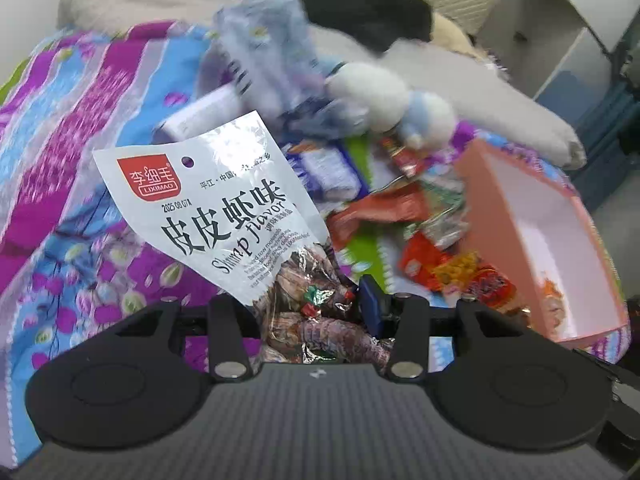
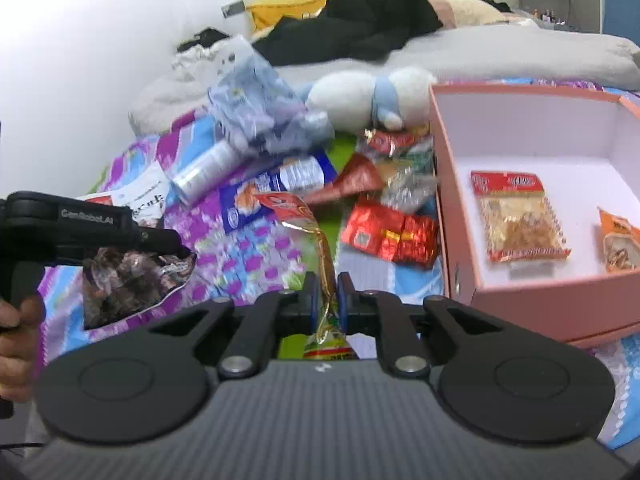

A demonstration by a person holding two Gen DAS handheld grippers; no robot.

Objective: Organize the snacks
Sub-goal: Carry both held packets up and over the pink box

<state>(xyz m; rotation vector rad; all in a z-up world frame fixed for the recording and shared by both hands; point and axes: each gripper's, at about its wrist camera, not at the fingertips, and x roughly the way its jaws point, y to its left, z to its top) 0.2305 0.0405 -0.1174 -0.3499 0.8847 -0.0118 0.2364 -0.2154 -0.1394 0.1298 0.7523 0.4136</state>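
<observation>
My left gripper [image 1: 304,300] pinches the white shrimp-flavour snack bag [image 1: 208,216] above the bedspread; my right gripper [image 2: 328,292] clamps a thin red-and-gold foil packet [image 2: 316,236]. Both are picked up, I judge; next each needs carrying right into the open pink cardboard box [image 2: 520,300].

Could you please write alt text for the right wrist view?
The right gripper pinches a narrow red and gold foil snack packet above a purple and blue floral bedspread strewn with snacks. To its right an open pink cardboard box already holds two packets.
</observation>
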